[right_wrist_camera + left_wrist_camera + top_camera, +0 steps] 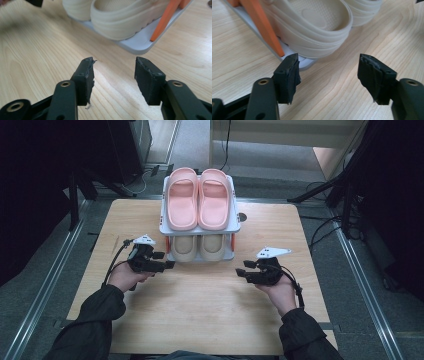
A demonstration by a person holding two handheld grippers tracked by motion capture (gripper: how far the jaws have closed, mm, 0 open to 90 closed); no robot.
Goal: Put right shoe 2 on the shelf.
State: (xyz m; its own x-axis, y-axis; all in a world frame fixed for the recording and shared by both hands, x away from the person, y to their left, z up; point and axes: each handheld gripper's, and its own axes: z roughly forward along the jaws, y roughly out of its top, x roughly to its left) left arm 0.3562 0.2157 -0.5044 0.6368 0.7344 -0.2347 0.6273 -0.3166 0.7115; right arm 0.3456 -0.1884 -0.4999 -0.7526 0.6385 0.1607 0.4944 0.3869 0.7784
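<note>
Beige slippers (198, 247) sit as a pair on the lower shelf of a small two-tier shoe rack (234, 222) at the far middle of a wooden table (200, 310).

Nearest the viewer, a person's two sleeved forearms reach in from the bottom edge. The left gripper (163, 260) rests low just beside the rack's front left corner, and its jaws stand wide apart with nothing between them. In the left gripper view the rounded end of one beige slipper (312, 30) lies just beyond the fingertips (289, 68), beside an orange rack post (263, 27). The right gripper (245, 268) sits near the rack's front right corner, a little farther from it, jaws also apart and empty.

To do this step well, it seems wise to keep both sets of jaws open, come in level with the table, and close on the slippers' thick rims rather than on the grey shelf lip or the orange posts.

Farther back, the upper shelf holds a pair of pink slippers (197, 200) side by side. Each shelf looks filled by its pair.
</note>
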